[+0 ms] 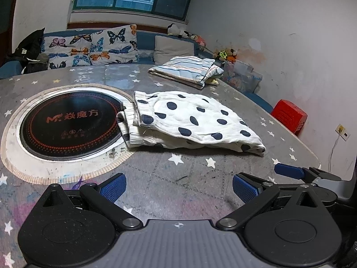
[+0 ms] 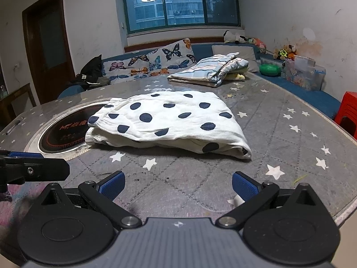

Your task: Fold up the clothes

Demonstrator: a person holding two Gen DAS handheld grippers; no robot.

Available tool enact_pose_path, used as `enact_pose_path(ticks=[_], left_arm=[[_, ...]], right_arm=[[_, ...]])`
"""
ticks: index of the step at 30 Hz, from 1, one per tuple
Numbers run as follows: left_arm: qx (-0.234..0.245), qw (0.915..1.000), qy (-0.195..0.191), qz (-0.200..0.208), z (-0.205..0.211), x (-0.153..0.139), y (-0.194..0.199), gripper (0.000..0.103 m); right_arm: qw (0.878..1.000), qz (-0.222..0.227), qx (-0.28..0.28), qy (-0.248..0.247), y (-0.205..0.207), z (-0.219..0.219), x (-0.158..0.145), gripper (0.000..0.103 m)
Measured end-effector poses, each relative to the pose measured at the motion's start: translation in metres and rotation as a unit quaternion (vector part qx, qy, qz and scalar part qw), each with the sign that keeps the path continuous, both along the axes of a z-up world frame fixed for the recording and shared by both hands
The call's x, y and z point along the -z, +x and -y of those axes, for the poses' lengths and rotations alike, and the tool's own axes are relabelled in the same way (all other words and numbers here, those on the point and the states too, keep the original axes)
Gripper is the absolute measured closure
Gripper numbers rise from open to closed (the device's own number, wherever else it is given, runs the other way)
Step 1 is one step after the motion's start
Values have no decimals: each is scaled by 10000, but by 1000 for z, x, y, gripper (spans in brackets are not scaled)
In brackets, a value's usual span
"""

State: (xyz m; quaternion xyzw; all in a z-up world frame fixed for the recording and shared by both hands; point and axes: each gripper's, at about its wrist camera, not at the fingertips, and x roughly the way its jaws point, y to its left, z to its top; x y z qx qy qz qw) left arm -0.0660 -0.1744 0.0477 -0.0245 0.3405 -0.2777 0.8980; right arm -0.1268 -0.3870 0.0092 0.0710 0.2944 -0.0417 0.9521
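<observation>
Left wrist view shows our left gripper [image 1: 178, 187] with jaws wide apart and empty; our right gripper [image 2: 178, 185] is likewise spread on nothing. At 12 o'clock of both lies the polka-dot garment [image 2: 169, 122], already folded into layers on the star-print table cover [image 2: 279, 134], its ribbed waistband overlapping the induction cooktop [image 1: 69, 122]. We judge it light, soft and floppy, best pinched at the near folded edge. Its long axis runs from 9 to 3 o'clock, waistband toward 9.

red stool [image 2: 348, 114] cut off, cooktop [image 2: 67, 131] part-hidden
</observation>
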Motion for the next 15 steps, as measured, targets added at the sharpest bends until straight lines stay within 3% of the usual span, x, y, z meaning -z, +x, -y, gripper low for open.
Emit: enact_pose_path(ticks=[15], left_arm=[[82, 9999, 99, -40, 8, 2, 10, 0]], right_arm=[[9999, -104, -3, 34, 12, 3, 4, 0]])
